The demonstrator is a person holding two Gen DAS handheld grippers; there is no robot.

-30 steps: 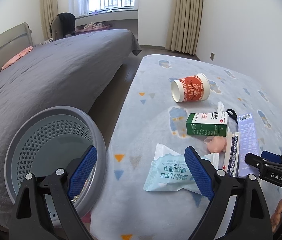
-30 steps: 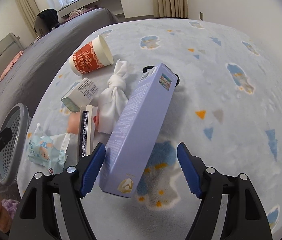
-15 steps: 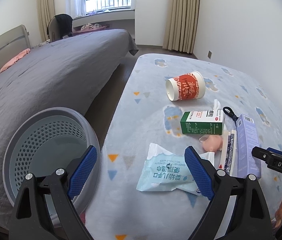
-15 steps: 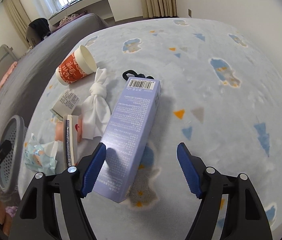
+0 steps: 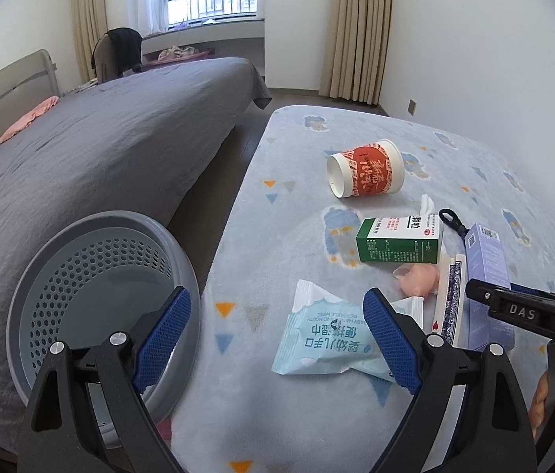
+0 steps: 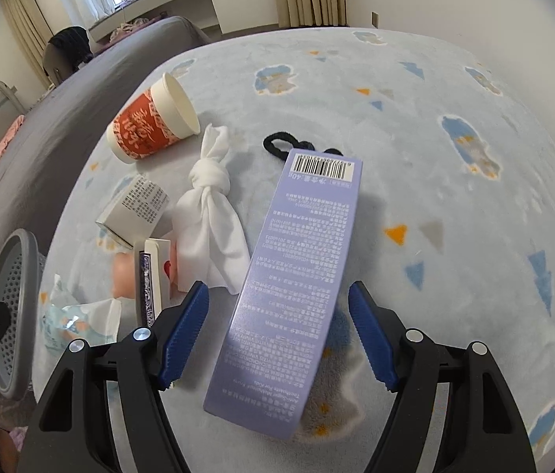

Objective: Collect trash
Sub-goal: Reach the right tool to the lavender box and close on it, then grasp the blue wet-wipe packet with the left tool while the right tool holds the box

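A long lilac box (image 6: 293, 287) lies on the blue blanket between the open jaws of my right gripper (image 6: 277, 333); it also shows in the left wrist view (image 5: 488, 272). My left gripper (image 5: 277, 339) is open and empty, between the grey perforated basket (image 5: 92, 287) and a pale blue wipes packet (image 5: 324, 341). A red paper cup (image 5: 364, 173) lies on its side. A green-and-white box (image 5: 399, 238), a knotted white cloth (image 6: 210, 205), a pink object (image 5: 419, 282) and a card box (image 6: 151, 276) lie between them.
A black hair tie (image 6: 289, 144) lies beyond the lilac box. A grey bed (image 5: 92, 146) runs along the left, with a strip of floor between it and the blanket. White walls and curtains stand behind.
The right gripper has moved forward, so the lilac box now reaches further between its jaws. The left gripper has drifted slightly left and stays open.
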